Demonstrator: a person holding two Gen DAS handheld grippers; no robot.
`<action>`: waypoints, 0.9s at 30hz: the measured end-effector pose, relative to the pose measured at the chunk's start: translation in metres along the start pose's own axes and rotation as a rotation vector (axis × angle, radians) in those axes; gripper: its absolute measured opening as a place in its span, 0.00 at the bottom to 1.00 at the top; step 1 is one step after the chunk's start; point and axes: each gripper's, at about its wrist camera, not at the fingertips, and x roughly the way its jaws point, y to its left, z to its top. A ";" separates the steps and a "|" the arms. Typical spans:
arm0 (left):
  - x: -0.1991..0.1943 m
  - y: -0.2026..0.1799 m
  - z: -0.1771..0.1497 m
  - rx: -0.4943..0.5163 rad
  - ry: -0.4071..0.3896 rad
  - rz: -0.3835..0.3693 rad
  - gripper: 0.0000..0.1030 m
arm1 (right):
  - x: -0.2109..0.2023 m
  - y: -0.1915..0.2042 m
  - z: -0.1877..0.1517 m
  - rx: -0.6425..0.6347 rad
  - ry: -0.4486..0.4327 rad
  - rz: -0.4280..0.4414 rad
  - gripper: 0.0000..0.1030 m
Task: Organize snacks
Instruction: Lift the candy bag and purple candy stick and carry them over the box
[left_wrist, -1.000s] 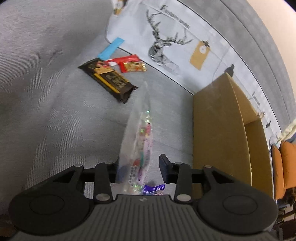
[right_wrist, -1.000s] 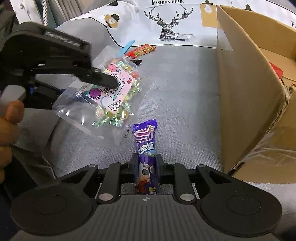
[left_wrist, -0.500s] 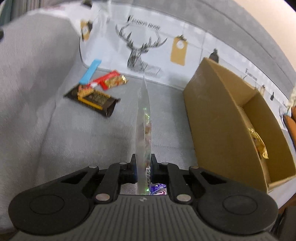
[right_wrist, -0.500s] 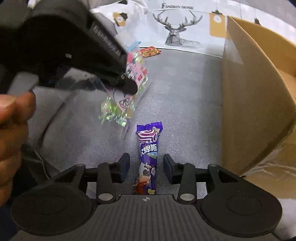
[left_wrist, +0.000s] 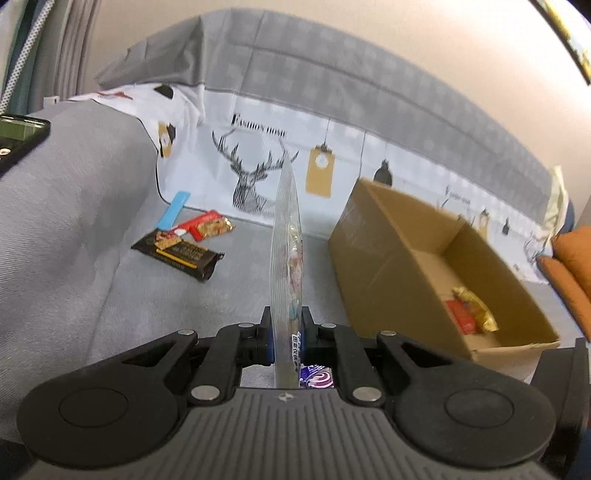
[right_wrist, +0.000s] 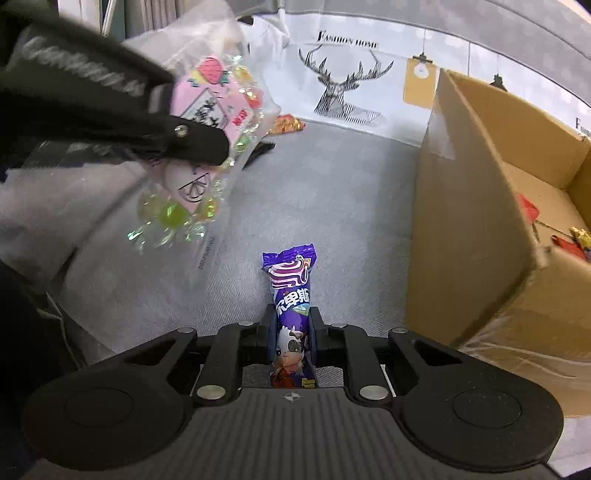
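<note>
The left tool (left_wrist: 286, 326) was clenched on a clear candy bag (left_wrist: 287, 254), which stood on its edge between the fingers; its long axis ran forward and up, away from the camera, toward the deer print on the sheet (left_wrist: 258, 177). In the right wrist view the same bag (right_wrist: 207, 122) hung in the air at the upper left, its flat side facing the camera. The right tool (right_wrist: 291, 332) had just been closing, and its fingers pressed on the lower part of a purple candy bar (right_wrist: 291, 291); the bar pointed straight forward over the grey sofa seat (right_wrist: 325, 192). The open cardboard box (left_wrist: 436, 254) stood to the right, its near wall close to the purple bar, with a few snacks inside. Between the box and a dark chocolate bar (left_wrist: 181, 254) at the left, the seat was free.
</note>
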 end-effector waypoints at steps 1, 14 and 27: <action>-0.005 0.001 0.000 -0.009 -0.011 -0.006 0.12 | -0.004 -0.001 -0.001 0.009 -0.008 -0.003 0.17; -0.047 0.008 -0.003 -0.090 -0.086 -0.108 0.12 | -0.083 -0.017 -0.003 0.147 -0.241 -0.009 0.17; -0.058 -0.008 -0.011 -0.045 -0.083 -0.141 0.12 | -0.190 -0.095 -0.007 0.207 -0.477 -0.093 0.18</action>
